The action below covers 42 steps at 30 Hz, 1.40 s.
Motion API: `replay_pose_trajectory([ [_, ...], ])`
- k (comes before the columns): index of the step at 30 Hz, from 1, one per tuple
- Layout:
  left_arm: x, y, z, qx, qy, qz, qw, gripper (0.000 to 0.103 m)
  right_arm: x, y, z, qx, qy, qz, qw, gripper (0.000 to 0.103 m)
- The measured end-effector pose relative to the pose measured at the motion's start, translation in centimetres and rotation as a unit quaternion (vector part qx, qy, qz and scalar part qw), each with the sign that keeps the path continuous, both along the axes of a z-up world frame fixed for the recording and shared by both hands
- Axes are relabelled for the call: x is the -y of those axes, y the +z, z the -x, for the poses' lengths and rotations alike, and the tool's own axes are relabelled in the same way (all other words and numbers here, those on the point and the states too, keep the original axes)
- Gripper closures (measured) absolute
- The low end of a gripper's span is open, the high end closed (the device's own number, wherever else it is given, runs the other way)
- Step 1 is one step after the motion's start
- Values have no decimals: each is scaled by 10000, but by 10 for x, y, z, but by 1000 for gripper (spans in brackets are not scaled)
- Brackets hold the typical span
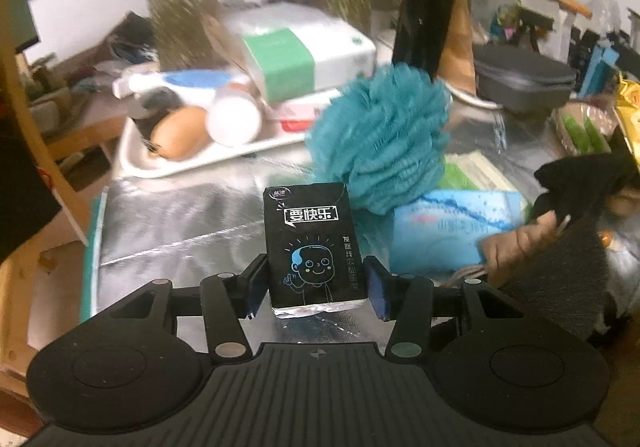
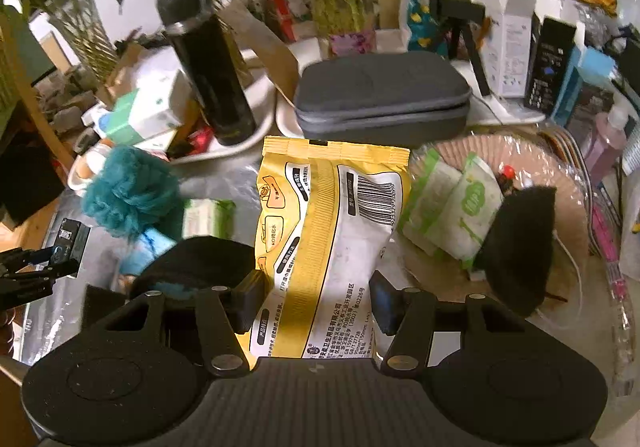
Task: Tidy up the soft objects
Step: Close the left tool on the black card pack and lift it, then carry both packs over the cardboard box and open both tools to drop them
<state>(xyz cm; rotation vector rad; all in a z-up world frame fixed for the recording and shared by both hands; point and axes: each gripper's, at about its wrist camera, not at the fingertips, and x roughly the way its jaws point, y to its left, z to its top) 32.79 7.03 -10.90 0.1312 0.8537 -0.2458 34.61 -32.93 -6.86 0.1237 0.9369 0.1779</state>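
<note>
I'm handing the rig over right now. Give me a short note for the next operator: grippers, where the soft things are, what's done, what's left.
Left gripper: shut on the black tissue pack, held upright above the silver mat.
Right gripper: shut on the yellow wet-wipes pack, lifted.
On the mat: teal bath pouf, blue wipes pack, green pack.
In the plastic-wrapped basket: two green-and-white packs and a black soft item.
Left: place both held packs, then the pouf and the loose packs. Their destination isn't clear from the views.
</note>
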Motion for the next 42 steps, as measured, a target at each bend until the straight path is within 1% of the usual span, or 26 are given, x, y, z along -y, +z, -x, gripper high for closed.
replay_pose_trajectory([
  [4,-5,20,18,203,105,86,9997,54,-8,22,14,301,147,-13,9994,45],
  [13,-12,69,51,624,263,330,9972,54,-31,74,63,734,713,-92,9947,45],
  [18,-11,99,78,878,310,400,9949,54,-44,98,92,878,1033,-181,9906,45],
  [21,-8,113,97,967,253,604,9932,54,-53,106,109,873,1266,-248,9878,45],
  [23,-4,121,110,983,226,644,9928,54,-58,108,118,866,1384,-241,9863,45],
  [26,6,130,129,1055,113,578,9927,54,-64,109,134,832,1501,-254,9848,45],
  [31,20,141,160,1067,-14,461,9932,54,-74,101,154,652,1699,-275,9829,45],
  [36,33,138,182,904,-109,326,9953,54,-82,90,170,465,1800,-230,9823,45],
  [39,42,133,193,834,-142,186,9962,54,-88,81,177,307,1848,-193,9821,45],
  [42,47,125,200,669,-99,119,9976,54,-93,71,183,136,1899,-97,9817,45],
])
